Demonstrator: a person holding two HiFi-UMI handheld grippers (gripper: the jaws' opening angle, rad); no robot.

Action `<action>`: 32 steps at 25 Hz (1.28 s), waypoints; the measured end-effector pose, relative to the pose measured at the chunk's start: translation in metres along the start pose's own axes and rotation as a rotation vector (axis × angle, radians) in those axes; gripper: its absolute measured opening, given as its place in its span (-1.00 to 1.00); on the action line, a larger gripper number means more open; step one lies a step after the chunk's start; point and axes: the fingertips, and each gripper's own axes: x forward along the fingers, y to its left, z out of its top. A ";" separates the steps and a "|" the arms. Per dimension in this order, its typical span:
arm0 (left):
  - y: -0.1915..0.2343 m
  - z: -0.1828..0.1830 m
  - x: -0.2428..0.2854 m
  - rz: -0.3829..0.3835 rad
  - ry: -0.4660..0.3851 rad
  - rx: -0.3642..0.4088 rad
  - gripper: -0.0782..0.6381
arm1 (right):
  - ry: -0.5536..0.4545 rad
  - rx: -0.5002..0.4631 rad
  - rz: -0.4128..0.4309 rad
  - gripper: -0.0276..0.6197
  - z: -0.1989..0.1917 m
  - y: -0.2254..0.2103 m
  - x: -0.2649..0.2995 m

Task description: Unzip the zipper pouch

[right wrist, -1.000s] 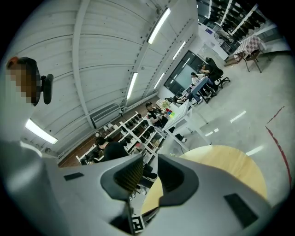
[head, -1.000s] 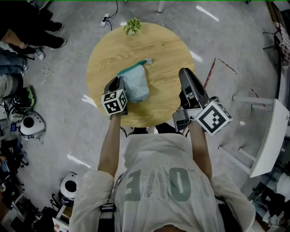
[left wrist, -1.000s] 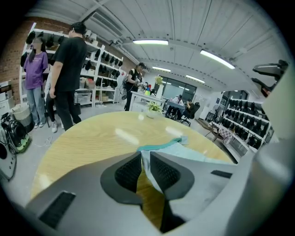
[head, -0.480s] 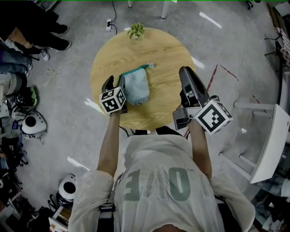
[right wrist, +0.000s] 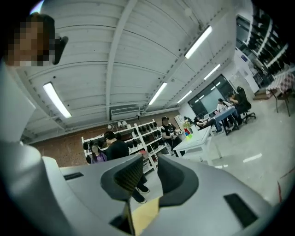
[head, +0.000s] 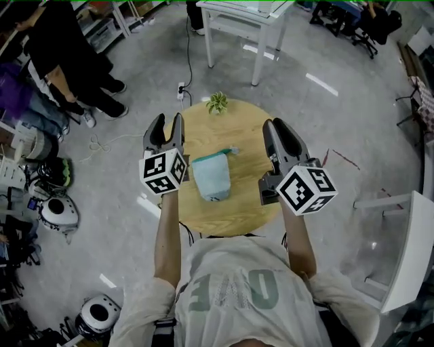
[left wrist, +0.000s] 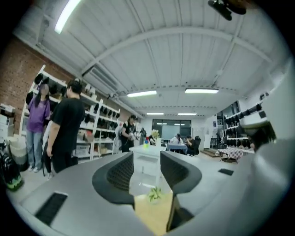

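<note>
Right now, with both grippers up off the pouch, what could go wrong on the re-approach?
1. Nothing pins the pouch. The left gripper, jaws opening and empty, and the open right gripper both hover above the table, so a one-sided tug would likely drag it.
2. The pouch's zipper edge faces the small plant, and a long pull that way could knock it.

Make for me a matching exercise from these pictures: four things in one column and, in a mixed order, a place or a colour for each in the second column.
Things:
1. zipper pouch
2. small plant
3. round table
4. white table

Place or colour:
A. light wood colour
B. on the far edge of the round table
C. standing apart, beyond the round table
D. lying near the middle of the round table

Pairs: 1-D, 2-B, 3-A, 4-C
</note>
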 end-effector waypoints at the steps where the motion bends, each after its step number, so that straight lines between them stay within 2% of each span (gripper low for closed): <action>1: -0.006 0.028 -0.003 -0.009 -0.049 0.028 -0.25 | -0.007 -0.043 0.000 -0.64 0.005 0.003 0.003; 5: -0.036 0.116 -0.030 -0.045 -0.208 0.114 -0.31 | -0.028 -0.245 -0.001 -0.65 0.017 0.021 0.009; 8: -0.054 0.152 -0.056 -0.037 -0.291 0.172 -0.46 | -0.043 -0.374 0.014 -0.70 0.019 0.038 0.008; 10: -0.065 0.164 -0.072 -0.023 -0.329 0.206 -0.60 | -0.056 -0.418 0.026 -0.74 0.019 0.047 0.007; 14: -0.088 0.170 -0.095 -0.019 -0.364 0.252 -0.69 | -0.085 -0.438 0.028 -0.80 0.022 0.054 0.000; 21: -0.101 0.152 -0.113 -0.020 -0.359 0.248 -0.71 | -0.094 -0.472 0.003 -0.82 0.015 0.054 -0.014; 32: -0.101 0.155 -0.118 -0.008 -0.375 0.249 -0.71 | -0.111 -0.509 -0.002 -0.82 0.021 0.060 -0.019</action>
